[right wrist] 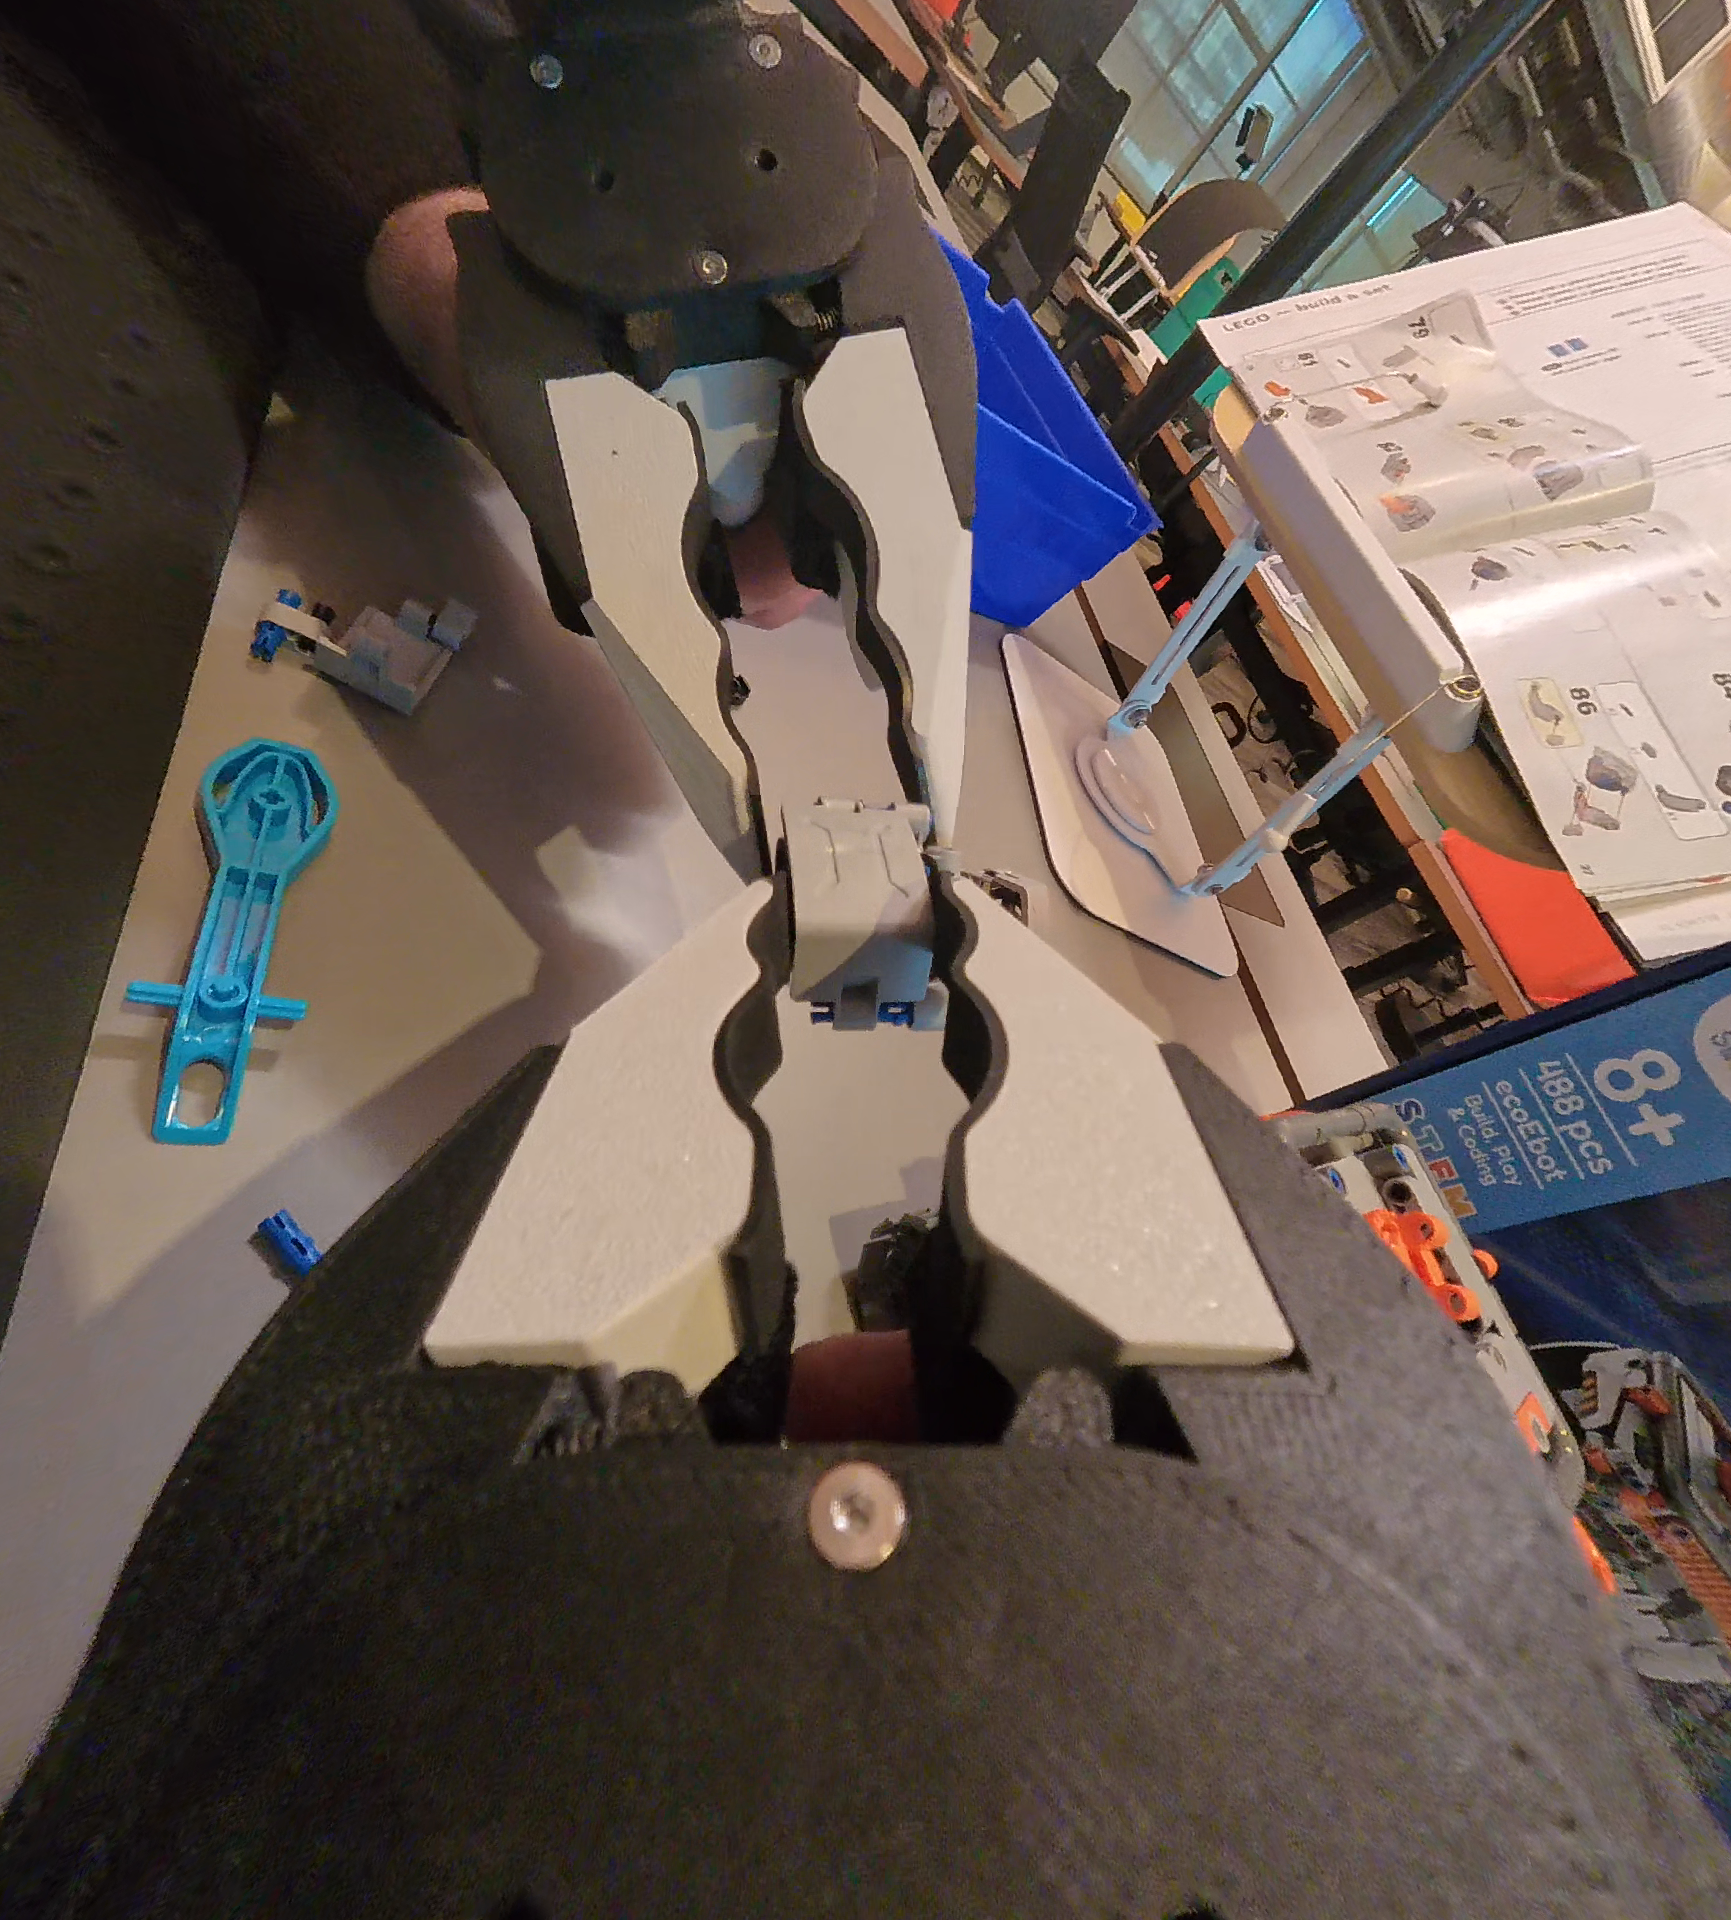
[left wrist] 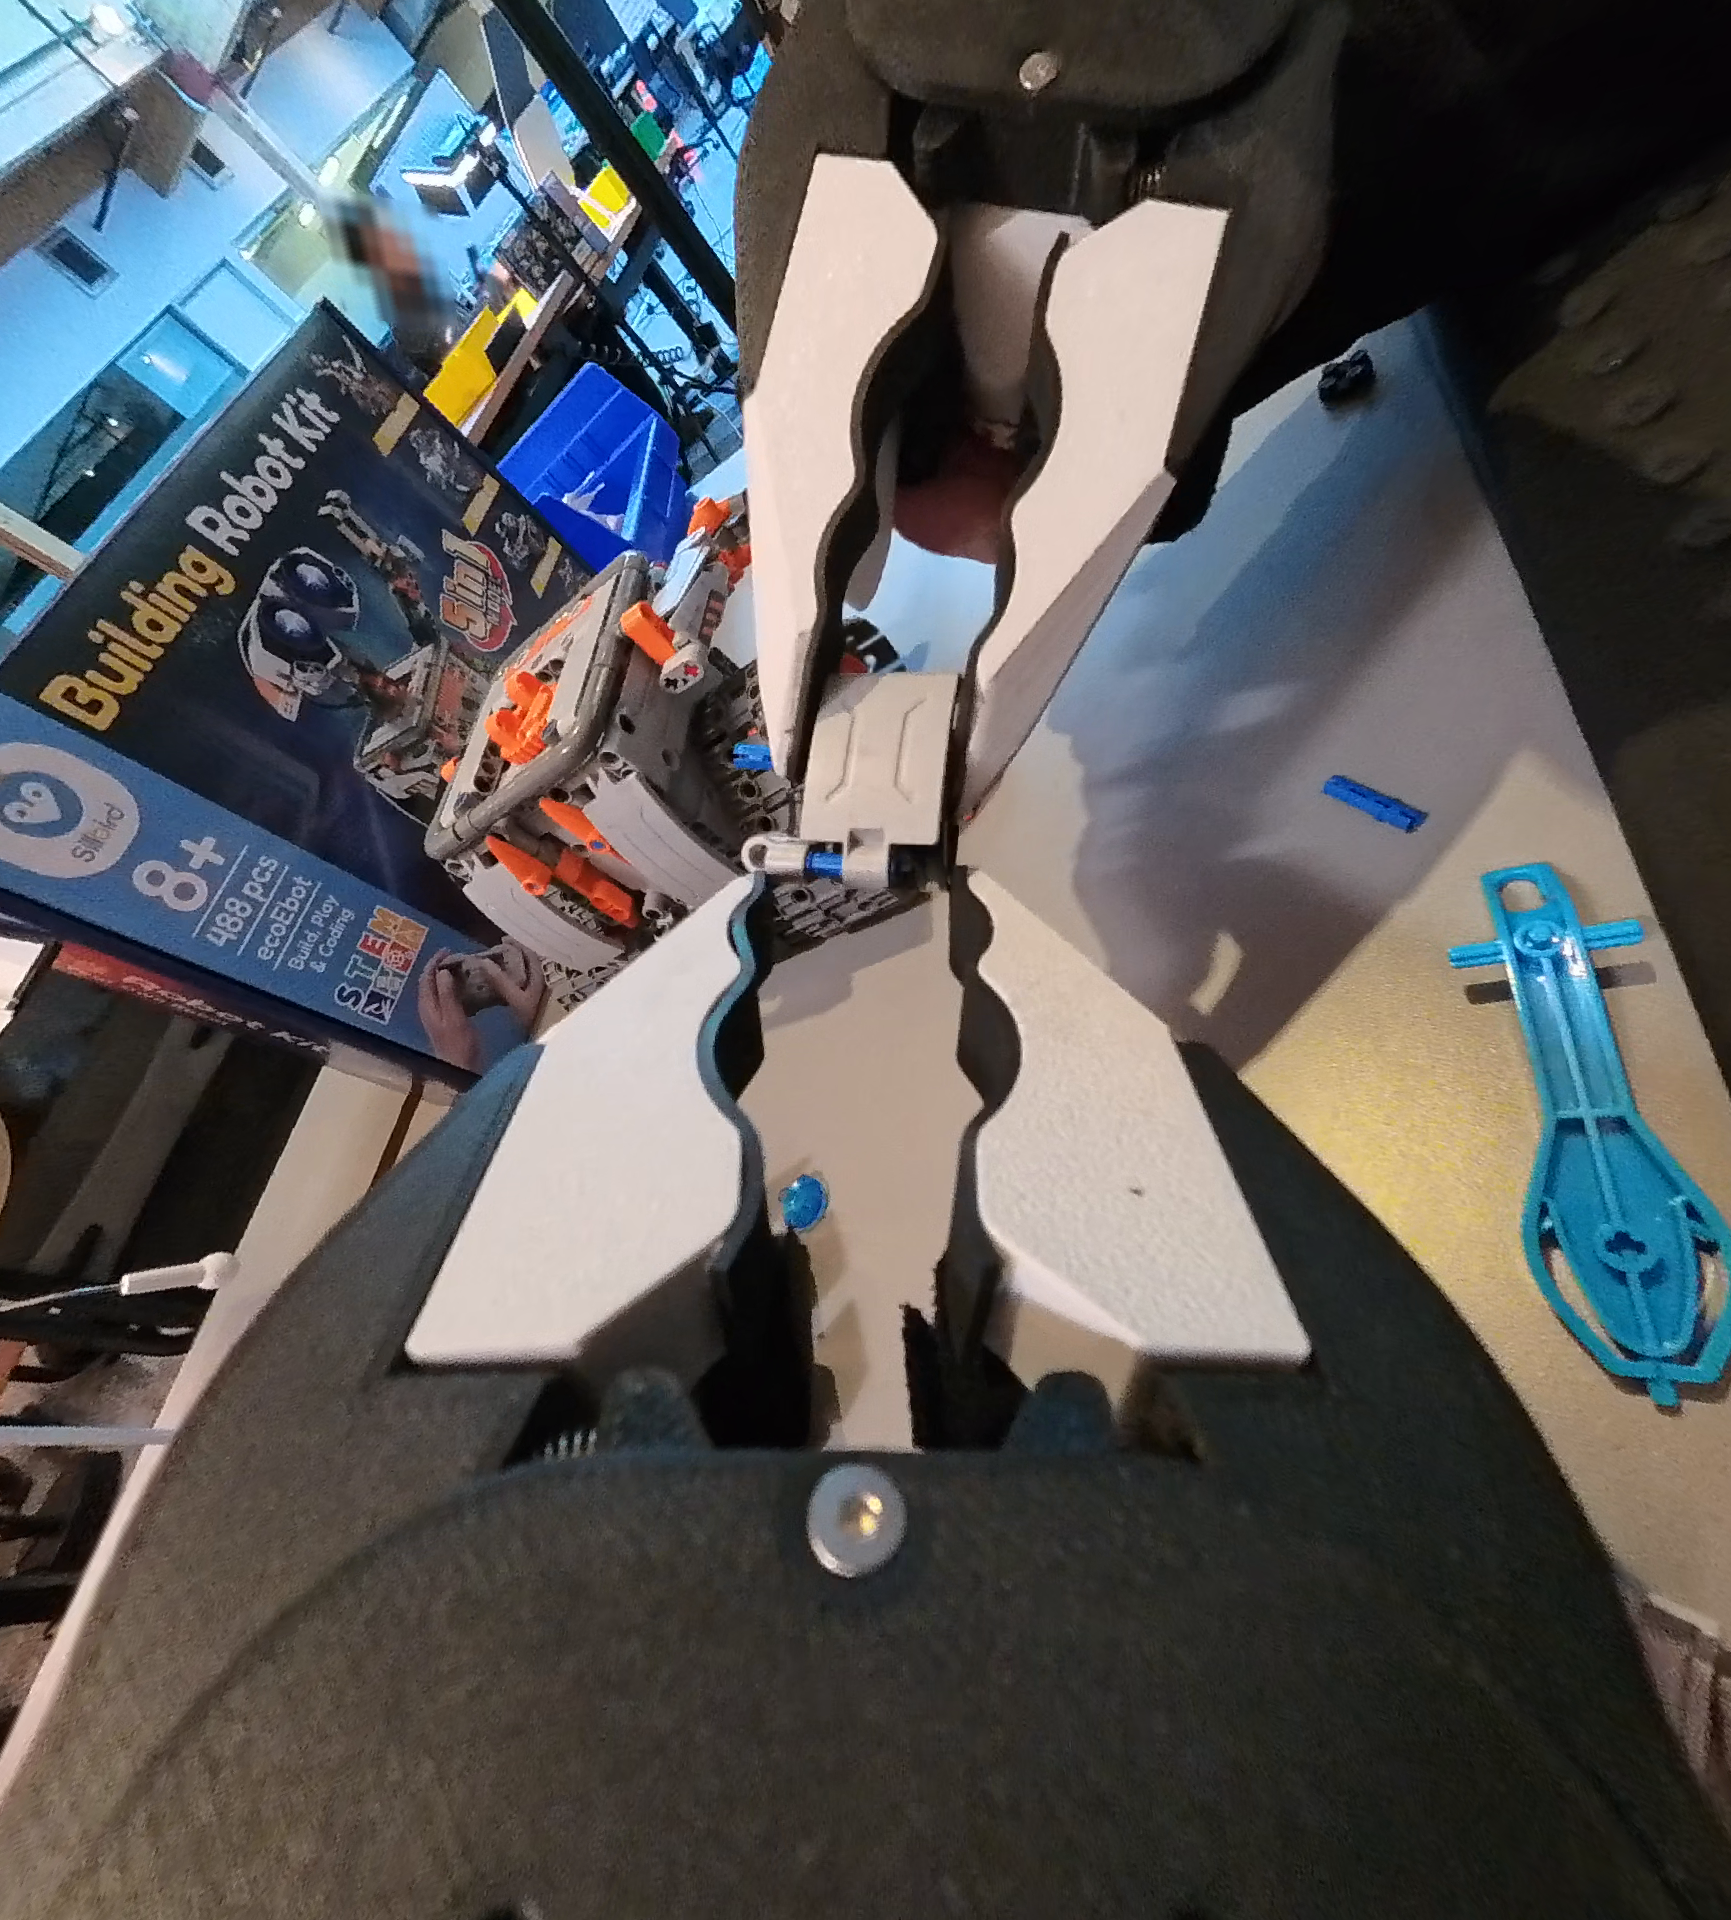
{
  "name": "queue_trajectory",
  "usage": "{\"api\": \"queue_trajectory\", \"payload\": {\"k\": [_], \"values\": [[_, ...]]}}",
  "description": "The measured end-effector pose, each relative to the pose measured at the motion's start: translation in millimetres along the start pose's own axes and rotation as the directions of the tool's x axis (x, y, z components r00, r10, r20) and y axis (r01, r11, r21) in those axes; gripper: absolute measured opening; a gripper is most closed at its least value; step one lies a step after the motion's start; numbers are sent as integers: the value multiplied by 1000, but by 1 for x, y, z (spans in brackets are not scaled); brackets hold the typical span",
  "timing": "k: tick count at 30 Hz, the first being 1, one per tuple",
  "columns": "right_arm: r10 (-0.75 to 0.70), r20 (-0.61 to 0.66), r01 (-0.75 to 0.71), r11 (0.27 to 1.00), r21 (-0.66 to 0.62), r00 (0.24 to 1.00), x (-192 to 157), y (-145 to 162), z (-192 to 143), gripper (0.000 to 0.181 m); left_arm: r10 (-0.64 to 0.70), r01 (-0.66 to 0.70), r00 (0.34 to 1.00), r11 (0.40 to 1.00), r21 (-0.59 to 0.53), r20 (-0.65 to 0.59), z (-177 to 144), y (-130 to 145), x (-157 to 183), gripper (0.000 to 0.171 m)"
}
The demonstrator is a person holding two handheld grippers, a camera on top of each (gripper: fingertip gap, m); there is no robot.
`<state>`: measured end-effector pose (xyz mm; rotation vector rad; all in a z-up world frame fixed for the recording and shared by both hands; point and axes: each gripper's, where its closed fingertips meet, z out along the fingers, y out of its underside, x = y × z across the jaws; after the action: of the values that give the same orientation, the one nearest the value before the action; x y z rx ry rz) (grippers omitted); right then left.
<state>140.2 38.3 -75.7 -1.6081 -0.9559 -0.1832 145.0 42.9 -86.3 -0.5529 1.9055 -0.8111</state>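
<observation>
Grippers meet tip to tip mid-frame: right gripper (right wrist: 856,951) and left gripper (left wrist: 856,883) both pinch one grey block (right wrist: 856,914) (blue tool (right wrist: 232,935) lies left).

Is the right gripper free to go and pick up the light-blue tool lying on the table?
Probably not yet: the right gripper is shut on the grey panel piece, whose far end the left gripper meets. Nothing stands between it and the light-blue tool; only its full grip hinders it.
</observation>
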Motion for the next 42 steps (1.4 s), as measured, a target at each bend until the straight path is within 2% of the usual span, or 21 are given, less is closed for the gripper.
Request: {"api": "queue_trajectory", "payload": {"k": [6,13,19,34,36,40,42], "values": [[-14,8,14,1000,-11,1000,-2,1,0,24,36,-36,999,999,-10,18,0,-1,0,34],[-61,1,61,995,-78,998,-5,8,3,25,151,-147,988,985,-86,35,3,6,4,31],[-42,2,42,991,-125,999,-6,13,7,25,169,-162,985,976,-146,33,4,11,6,28],[146,45,-138,979,-148,988,-7,20,13,25,190,-178,981,960,-215,34,5,19,9,26],[170,46,-160,973,-168,984,-7,23,15,25,239,-222,970,943,-249,43,7,22,9,26],[205,43,-193,963,-190,978,-3,31,20,26,218,-196,974,944,-265,57,8,30,2,27],[227,90,-206,958,-201,970,-8,34,21,28,171,-163,985,947,-276,8,10,37,5,26]]}}
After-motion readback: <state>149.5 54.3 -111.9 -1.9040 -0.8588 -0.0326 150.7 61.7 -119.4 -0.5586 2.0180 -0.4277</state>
